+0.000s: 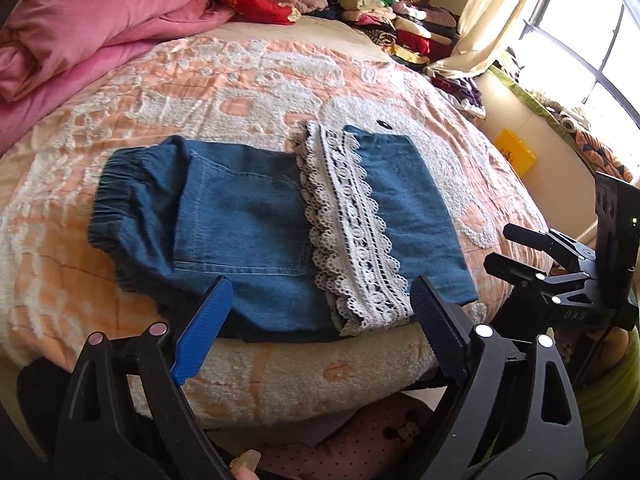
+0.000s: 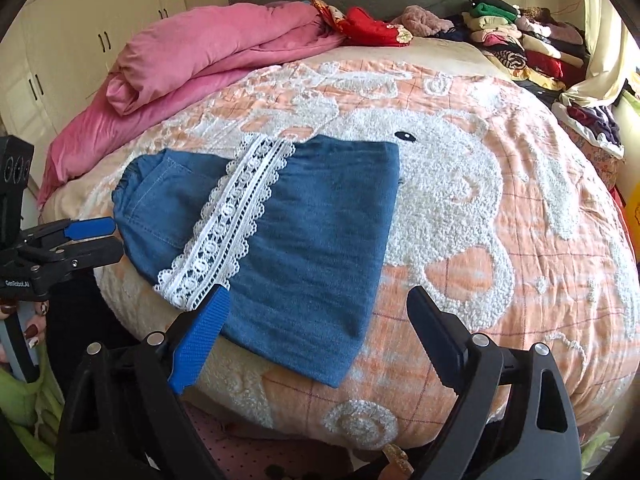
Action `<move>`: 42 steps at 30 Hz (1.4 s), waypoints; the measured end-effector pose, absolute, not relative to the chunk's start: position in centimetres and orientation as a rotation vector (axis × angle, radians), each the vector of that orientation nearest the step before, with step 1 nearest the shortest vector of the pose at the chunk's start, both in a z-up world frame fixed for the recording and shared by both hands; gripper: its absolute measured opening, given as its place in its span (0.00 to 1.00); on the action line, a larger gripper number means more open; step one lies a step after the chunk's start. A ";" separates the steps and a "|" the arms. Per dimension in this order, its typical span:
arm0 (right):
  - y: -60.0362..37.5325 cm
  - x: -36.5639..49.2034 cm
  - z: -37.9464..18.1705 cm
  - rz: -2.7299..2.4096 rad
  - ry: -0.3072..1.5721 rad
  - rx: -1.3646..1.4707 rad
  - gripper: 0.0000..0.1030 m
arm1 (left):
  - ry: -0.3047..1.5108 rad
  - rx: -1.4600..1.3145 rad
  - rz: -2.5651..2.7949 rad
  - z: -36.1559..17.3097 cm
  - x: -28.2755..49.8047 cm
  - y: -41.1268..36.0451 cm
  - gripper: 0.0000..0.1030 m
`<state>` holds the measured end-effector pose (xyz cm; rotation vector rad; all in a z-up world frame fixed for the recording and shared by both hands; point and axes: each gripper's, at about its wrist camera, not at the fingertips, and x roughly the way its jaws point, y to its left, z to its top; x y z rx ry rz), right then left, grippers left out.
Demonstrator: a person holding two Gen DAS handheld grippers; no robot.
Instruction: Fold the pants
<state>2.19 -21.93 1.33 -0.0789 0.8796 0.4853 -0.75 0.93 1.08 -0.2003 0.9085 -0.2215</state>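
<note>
- Peach bedspread with a white fleecy animal covers the bed; folded denim pants lie near its front edge, lace trim across them.
- Left view alone shows the window; right view alone shows the cupboards.
- Left tool and right tool gape wide, holding nothing, just short of the pants.
</note>
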 end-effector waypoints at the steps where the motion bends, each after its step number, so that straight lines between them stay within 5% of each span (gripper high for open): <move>1: -21.8 2.3 1.5 0.480 0.877 -0.079 0.96 | 0.904 -0.209 -0.221 1.2 -0.8 1.2 0.81; 36: -4.6 10.1 6.6 0.842 0.882 -0.229 0.96 | 0.879 -0.530 -0.071 -2.0 -2.6 12.6 0.81; 42: -0.6 11.7 5.5 0.914 0.933 -0.285 0.96 | 0.916 -0.630 -0.148 -3.7 -1.7 12.3 0.59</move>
